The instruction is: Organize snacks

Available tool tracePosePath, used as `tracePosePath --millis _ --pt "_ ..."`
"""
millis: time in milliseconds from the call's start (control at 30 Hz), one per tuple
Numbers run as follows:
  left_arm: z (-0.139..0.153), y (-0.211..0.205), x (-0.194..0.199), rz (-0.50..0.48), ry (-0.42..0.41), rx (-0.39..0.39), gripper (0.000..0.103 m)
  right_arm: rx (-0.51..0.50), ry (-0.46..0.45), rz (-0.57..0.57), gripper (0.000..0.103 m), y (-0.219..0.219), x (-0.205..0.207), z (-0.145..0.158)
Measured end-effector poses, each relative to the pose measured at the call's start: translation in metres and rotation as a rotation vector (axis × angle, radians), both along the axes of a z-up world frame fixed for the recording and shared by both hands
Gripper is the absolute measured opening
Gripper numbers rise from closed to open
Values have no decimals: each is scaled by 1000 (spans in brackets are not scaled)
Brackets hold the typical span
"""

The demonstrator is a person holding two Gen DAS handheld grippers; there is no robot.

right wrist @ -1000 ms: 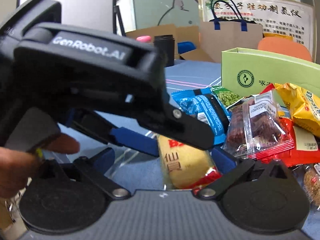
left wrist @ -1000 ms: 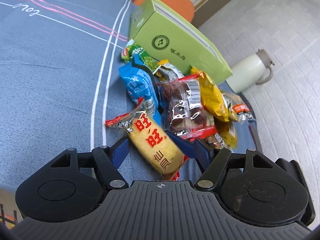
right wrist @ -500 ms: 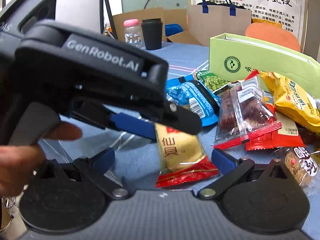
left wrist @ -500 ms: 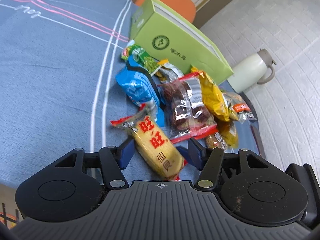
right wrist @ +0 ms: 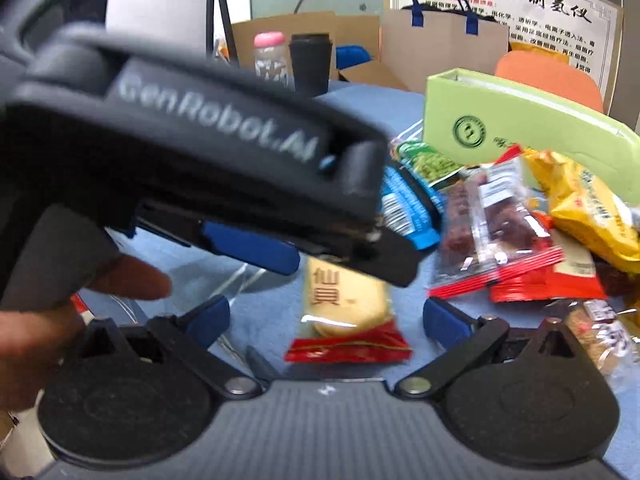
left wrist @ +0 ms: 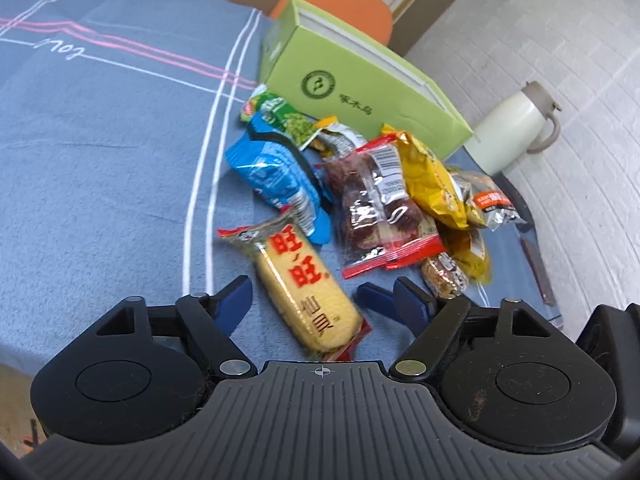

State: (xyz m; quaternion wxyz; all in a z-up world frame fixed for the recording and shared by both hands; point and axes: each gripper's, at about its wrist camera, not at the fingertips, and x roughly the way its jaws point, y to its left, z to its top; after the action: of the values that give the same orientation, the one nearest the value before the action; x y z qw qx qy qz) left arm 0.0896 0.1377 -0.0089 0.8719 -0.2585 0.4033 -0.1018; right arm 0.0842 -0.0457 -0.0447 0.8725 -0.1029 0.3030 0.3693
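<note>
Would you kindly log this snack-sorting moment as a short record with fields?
surface: blue tablecloth
nearest snack: yellow rice cracker pack, lying flat
left claw: open, jaws just widened, astride the cracker pack, pads clear of it
right claw: open, same pack between its jaws
pile: blue packet, red jujube pack
behind pile: green box

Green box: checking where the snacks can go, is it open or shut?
Shut: the green box has its lid down, seam closed; no snacks inside are visible.

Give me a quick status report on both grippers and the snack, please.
Left gripper open, jaws just widened, rice cracker pack lying loose between them. Right gripper open around the same pack. Snack pile crowds the far side.
</note>
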Motion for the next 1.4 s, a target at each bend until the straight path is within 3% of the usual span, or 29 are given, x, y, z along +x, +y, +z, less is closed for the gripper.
tracePosePath --millis 100,233,467,567,633,700,800,833,933,967,1033,1200,1400 --pt "-5 2 2 -4 22 -29 54 -19 -44 23 102 0 -3 2" --pt "-7 4 1 11 30 -44 48 -25 -32 53 101 7 4 -6" --pt "-8 3 0 23 20 -38 45 -12 -28 22 96 -6 5 -8" --pt "-8 2 2 28 21 -27 44 -5 -35 29 62 -5 1 -4" --pt "-8 1 1 28 15 -23 44 -9 -45 22 62 -3 3 -5" --pt "-9 1 -1 31 11 -23 44 -2 -42 1 74 -3 8 -7" --pt "-9 1 -1 32 5 -19 42 18 -46 -3 78 -7 7 -9" --pt "-9 0 -1 36 5 -5 19 33 -36 9 76 -8 5 -9" --pt "-9 3 -3 68 6 15 6 40 -21 19 64 -8 -2 -4" --pt "-5 6 -6 79 -6 19 5 72 -7 23 64 -11 -2 -1" --pt "4 12 -11 84 -24 9 2 126 15 33 64 -14 1 8" --pt "35 23 -5 107 -109 14 3 162 -56 53 64 -7 15 37" --pt "70 13 66 55 -176 -8 3 98 -175 -1 64 -11 78 74"
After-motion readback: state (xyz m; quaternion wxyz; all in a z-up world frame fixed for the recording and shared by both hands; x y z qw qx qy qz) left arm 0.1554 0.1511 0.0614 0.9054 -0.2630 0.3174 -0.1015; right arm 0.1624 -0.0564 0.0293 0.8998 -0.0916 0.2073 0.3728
